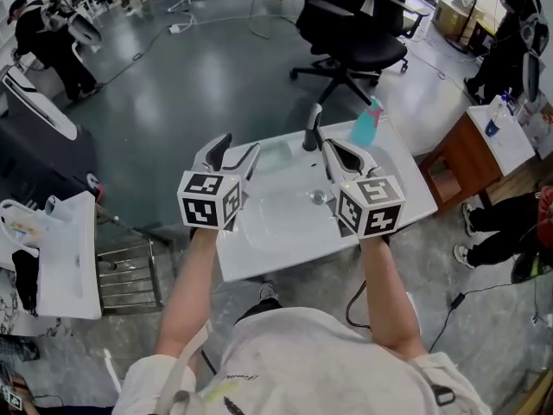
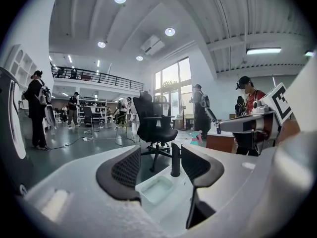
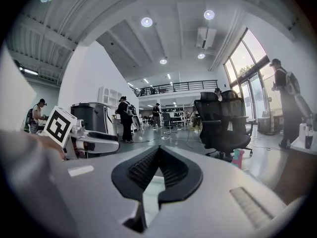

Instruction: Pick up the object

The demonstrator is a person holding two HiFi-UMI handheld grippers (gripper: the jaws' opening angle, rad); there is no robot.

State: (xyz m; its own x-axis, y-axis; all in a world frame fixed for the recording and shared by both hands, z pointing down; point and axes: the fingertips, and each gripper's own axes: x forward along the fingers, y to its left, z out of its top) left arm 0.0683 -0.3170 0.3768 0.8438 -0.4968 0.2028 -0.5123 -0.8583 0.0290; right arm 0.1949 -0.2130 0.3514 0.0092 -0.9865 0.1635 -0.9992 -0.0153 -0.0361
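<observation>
A teal spray bottle (image 1: pixel 366 124) with a pink top stands at the far right corner of a white washbasin top (image 1: pixel 259 251); it also shows small in the left gripper view (image 2: pixel 196 138) and the right gripper view (image 3: pixel 239 157). A black tap (image 1: pixel 313 128) rises at the basin's back edge. My left gripper (image 1: pixel 238 150) hovers over the basin's left side, open and empty, its jaws framing the tap (image 2: pixel 175 160). My right gripper (image 1: pixel 341 152) hangs over the basin's right side, short of the bottle. In the right gripper view my right gripper (image 3: pixel 158 152) is shut, its pads meeting on nothing.
A black office chair (image 1: pixel 354 41) stands beyond the basin. A wooden cabinet (image 1: pixel 462 158) is at the right, with a seated person's legs (image 1: pixel 501 240) near it. A white table (image 1: pixel 65 258) and a wire rack (image 1: pixel 130 275) are at the left. Cables lie on the floor.
</observation>
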